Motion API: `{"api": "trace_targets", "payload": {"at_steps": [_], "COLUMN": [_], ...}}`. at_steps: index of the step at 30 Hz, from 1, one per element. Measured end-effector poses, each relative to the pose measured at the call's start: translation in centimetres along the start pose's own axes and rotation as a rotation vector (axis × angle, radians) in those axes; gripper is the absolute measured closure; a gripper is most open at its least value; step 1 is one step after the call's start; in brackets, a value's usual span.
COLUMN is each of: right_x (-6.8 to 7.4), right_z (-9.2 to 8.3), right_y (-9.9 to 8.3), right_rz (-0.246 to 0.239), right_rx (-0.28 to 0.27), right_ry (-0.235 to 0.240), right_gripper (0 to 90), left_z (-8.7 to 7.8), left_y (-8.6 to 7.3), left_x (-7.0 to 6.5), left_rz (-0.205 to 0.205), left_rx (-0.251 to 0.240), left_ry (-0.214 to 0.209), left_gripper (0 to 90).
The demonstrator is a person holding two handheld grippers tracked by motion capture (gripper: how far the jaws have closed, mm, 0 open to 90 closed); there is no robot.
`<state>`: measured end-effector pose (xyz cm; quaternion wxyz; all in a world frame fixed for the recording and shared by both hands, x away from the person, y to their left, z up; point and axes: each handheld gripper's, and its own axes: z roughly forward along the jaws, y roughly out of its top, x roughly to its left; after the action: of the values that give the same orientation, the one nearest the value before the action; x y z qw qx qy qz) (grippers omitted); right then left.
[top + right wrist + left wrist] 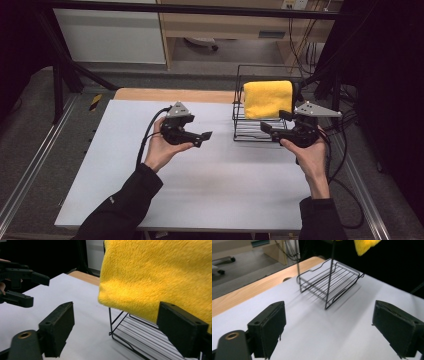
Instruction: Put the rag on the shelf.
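Our right gripper has its 2 jaws spread with nothing between them. Just ahead of them and a little above hangs the yellow towel, draped over the top bar of the black wire rack; it touches neither pad. Our left gripper also has its jaws spread and empty, pointing across the bare white table toward the rack, which stands well apart from them. Below the towel, the rack's wire shelf lies near our right jaws. We judge the hanging done: the towel sits on the bar by itself. What seems left is drawing both hands away, or perhaps straightening the cloth.
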<state>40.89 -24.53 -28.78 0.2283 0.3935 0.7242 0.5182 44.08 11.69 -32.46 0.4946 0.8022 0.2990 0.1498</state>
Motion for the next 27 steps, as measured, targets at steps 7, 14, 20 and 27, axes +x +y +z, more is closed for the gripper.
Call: {"api": "trace_targets", "payload": {"at_steps": [7, 14, 20, 27], "right_x": [0.9, 1.5, 1.7, 1.8], "right_z": [0.5, 1.3, 2.3, 3.1], "right_y": [-1.3, -4.0, -6.7, -10.1], "right_rz": [-0.001, 0.002, 0.019, 0.034], "right_rx": [0.035, 0.067, 0.108, 0.137], "right_ry": [0.015, 0.034, 0.043, 0.066], "right_gripper": [7.5, 5.1, 3.2, 1.5], "left_z": [-3.2, -5.3, -6.3, -7.5], "left_y": [-4.2, -8.4, -11.7, -14.5], "left_x": [1.7, 3.0, 3.7, 3.9], "left_rz": [-0.018, -0.060, -0.081, -0.085], "left_rx": [0.028, 0.051, 0.072, 0.100], "left_ry": [0.036, 0.056, 0.079, 0.113], "left_gripper": [8.9, 7.1, 6.9, 6.9]}}
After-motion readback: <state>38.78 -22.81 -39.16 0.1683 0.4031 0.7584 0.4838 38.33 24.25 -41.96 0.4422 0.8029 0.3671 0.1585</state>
